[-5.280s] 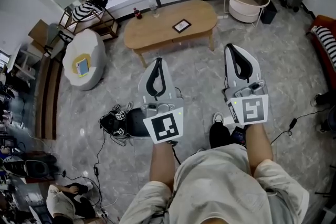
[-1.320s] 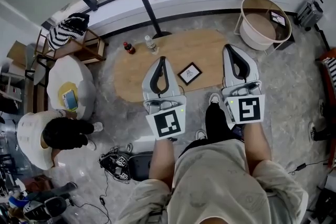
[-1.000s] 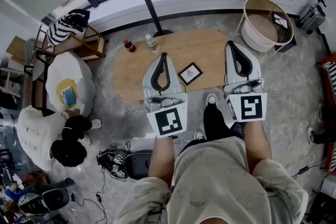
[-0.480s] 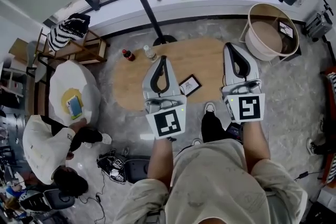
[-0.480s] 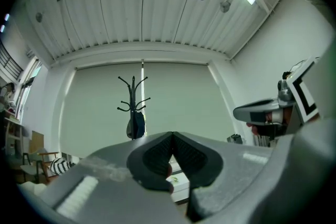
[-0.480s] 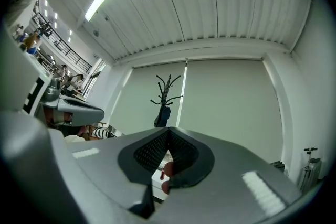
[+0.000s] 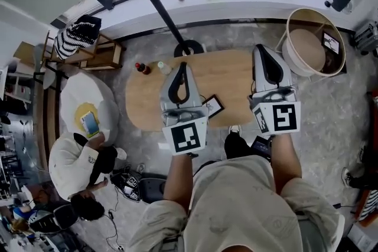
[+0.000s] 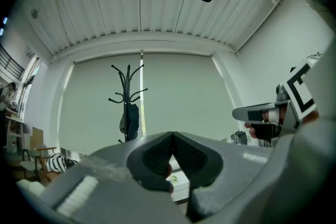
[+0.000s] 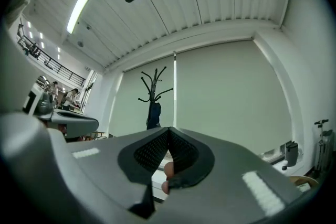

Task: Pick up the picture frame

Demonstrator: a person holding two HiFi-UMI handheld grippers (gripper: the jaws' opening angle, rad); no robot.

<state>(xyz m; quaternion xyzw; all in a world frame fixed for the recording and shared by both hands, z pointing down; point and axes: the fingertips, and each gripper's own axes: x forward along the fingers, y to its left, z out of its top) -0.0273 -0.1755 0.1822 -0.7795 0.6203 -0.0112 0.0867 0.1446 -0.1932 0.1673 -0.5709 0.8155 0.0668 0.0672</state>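
Observation:
The picture frame (image 7: 213,105), small and dark-edged, lies flat on the oval wooden table (image 7: 230,74) in the head view. It sits just right of my left gripper's body and left of the right one. My left gripper (image 7: 182,64) hangs over the table's middle with its jaws together and nothing held. My right gripper (image 7: 264,48) is over the table's right end, also shut and empty. Both gripper views look level across the room and do not show the frame: the left gripper (image 8: 172,134) and right gripper (image 9: 169,128) show closed tips.
Two bottles (image 7: 142,68) stand at the table's far left. A coat stand (image 7: 159,6) rises behind the table. A round basket table (image 7: 313,44) is at the right, a white pouf (image 7: 88,109) at the left, with a crouching person (image 7: 77,156) near it.
Both grippers have advanced over the table, which has slid down and under them in the head view. The frame now lies beside the left gripper's body. The person on the left has shifted.

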